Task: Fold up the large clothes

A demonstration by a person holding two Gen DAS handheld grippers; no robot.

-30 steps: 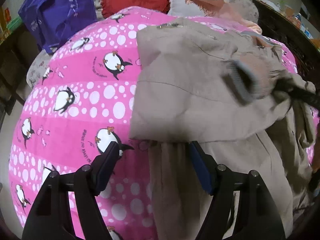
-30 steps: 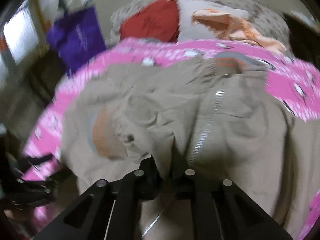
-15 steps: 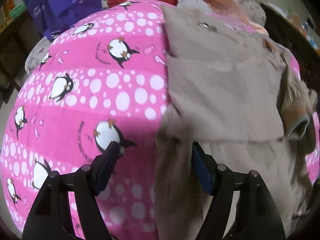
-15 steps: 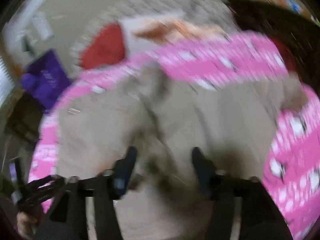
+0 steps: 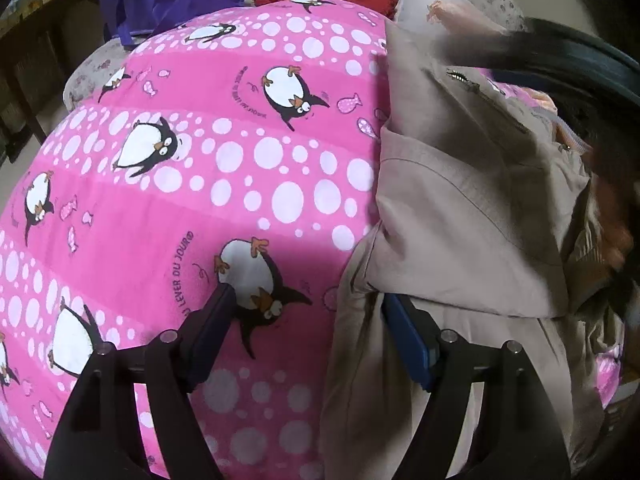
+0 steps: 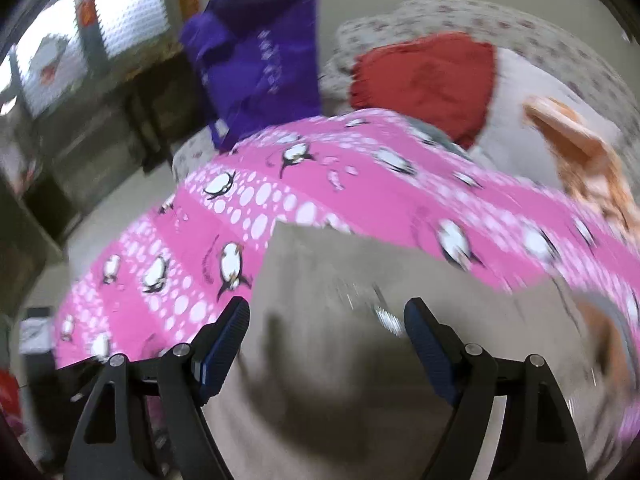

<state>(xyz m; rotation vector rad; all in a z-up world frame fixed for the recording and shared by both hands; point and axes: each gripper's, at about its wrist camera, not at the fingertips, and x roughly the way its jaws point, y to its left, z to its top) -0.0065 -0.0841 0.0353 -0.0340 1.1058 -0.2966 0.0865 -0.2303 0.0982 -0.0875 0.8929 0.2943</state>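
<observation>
A beige zip jacket (image 5: 472, 200) lies partly folded on the right side of a pink penguin-print blanket (image 5: 180, 184). My left gripper (image 5: 306, 304) is open and empty, low over the jacket's left edge, its right finger touching the cloth. In the right wrist view the jacket (image 6: 360, 300) is blurred under my right gripper (image 6: 326, 312), which is open and empty above it. The other gripper's dark arm (image 5: 560, 52) crosses the upper right of the left wrist view.
A red cushion (image 6: 428, 76), a pale pillow (image 6: 532, 148) with an orange cloth (image 6: 580, 152) and a purple bag (image 6: 260, 60) lie at the bed's far end. Dark furniture (image 6: 100, 140) stands left of the bed.
My right gripper has let go of the jacket, opened, and swung up and left. The folded jacket part settled to the right. My left gripper stayed open and moved slightly left.
</observation>
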